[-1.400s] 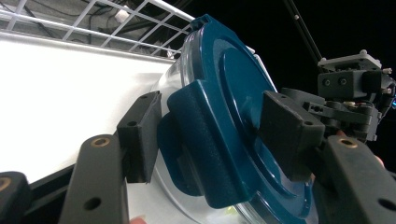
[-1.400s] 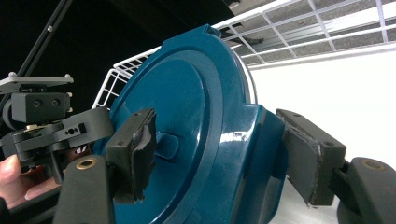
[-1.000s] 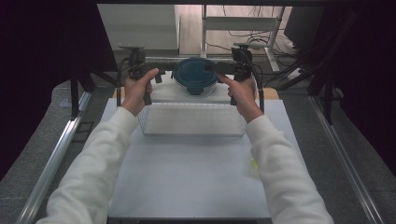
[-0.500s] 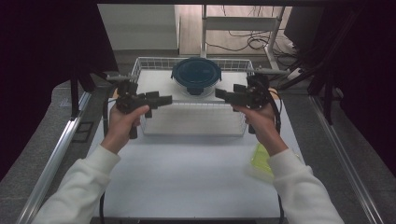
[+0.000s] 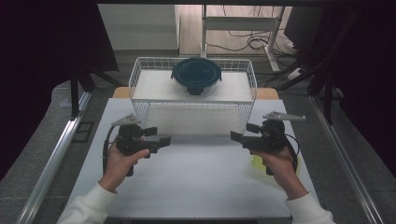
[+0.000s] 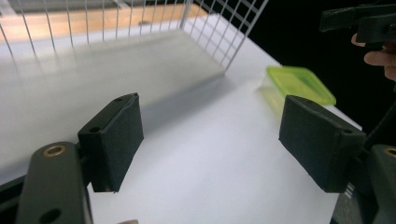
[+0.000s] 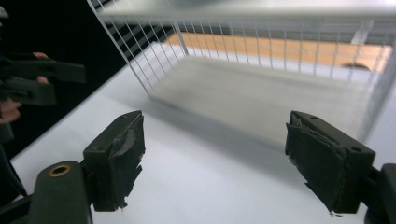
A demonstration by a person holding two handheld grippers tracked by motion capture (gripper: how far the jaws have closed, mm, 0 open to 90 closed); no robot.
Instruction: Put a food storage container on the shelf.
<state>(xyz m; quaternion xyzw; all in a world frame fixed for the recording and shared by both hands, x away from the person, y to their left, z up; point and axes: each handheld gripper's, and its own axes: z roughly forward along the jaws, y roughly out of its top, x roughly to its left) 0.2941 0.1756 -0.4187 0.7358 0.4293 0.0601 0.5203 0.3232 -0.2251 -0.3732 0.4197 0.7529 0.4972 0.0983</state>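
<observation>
Two grippers hover low over the white table [image 5: 196, 186] in the high view, each held in a hand, pointing inward at one another across the gap. The left gripper [image 5: 163, 140] and the right gripper [image 5: 236, 136] sit level, both just in front of the white wire rack [image 5: 140, 74]. On the rack's upper shelf, near its back rim, stands a round container with a dark blue lid [image 5: 196, 74]; it lies ahead of and above both grippers, roughly midway between them, so neither hand is clearly nearer. Being round, it has no long axis to line up with. The rack's front rim and wire walls stand between the jaws and the container, so I judge a reach would have to go up and over. A yellow-green lid [image 5: 257, 162] lies flat on the table just beside the right hand [image 5: 280, 165], partly hidden by it.

In the left gripper view the two black jaws stand wide apart with nothing between them, bare table under them. The rack's lower shelf [image 6: 116, 60] lies ahead, the yellow-green lid off beyond the right-hand jaw, well apart from it.

In the right gripper view the jaws are likewise spread and empty, their pads [image 7: 121, 154] worn and ragged. The rack's lower shelf lies straight ahead, its wire wall rising on the left
</observation>
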